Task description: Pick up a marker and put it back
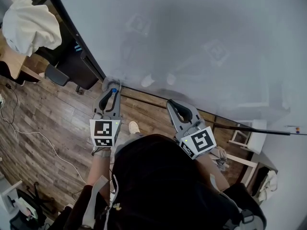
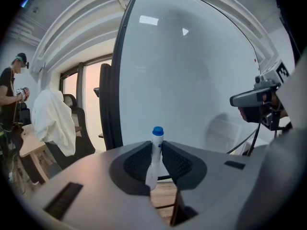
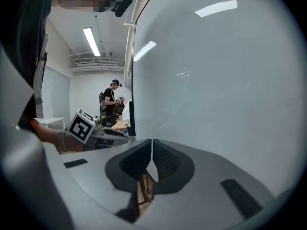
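A white marker with a blue cap [image 2: 156,150] stands upright between the jaws of my left gripper [image 2: 154,163], which is shut on it. In the head view the blue cap of the marker [image 1: 113,90] shows at the tip of the left gripper [image 1: 111,96], close to the bottom edge of the whiteboard [image 1: 192,42]. My right gripper [image 1: 176,110] hangs beside it, a little lower, and holds nothing. In the right gripper view its jaws [image 3: 151,158] are shut together in front of the whiteboard [image 3: 216,90].
A dark rail [image 1: 153,96] runs along the whiteboard's lower edge. At the left stand a black office chair [image 1: 67,66] with a white garment [image 1: 29,25] over it and a wooden desk. A person [image 3: 112,102] stands far back. White stools [image 1: 247,140] are at the right on the wooden floor.
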{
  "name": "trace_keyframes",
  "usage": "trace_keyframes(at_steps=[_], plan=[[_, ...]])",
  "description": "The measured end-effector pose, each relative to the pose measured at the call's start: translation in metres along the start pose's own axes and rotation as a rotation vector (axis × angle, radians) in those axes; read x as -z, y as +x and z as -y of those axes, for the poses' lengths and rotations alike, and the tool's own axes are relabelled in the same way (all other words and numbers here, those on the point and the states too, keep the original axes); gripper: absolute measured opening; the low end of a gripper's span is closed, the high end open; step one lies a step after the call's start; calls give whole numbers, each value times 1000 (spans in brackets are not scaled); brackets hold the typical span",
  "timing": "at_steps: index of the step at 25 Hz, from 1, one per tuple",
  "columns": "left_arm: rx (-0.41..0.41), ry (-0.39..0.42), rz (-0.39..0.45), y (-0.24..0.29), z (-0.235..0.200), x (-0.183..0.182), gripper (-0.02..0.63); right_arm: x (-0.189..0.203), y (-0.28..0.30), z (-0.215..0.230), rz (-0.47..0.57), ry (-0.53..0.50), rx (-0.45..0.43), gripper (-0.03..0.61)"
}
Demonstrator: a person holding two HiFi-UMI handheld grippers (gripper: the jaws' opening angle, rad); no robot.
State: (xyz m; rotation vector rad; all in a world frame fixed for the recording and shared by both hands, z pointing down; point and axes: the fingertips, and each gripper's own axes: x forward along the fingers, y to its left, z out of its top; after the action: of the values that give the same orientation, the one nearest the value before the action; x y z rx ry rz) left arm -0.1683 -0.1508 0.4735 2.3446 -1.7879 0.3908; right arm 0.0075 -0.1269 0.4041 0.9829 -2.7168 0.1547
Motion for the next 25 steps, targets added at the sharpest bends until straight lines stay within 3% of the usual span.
trace_keyframes(at_steps=[25], plan=[[-118,139,77,-39,26,-71,75,-16,-31,8,96,31,-44,23]])
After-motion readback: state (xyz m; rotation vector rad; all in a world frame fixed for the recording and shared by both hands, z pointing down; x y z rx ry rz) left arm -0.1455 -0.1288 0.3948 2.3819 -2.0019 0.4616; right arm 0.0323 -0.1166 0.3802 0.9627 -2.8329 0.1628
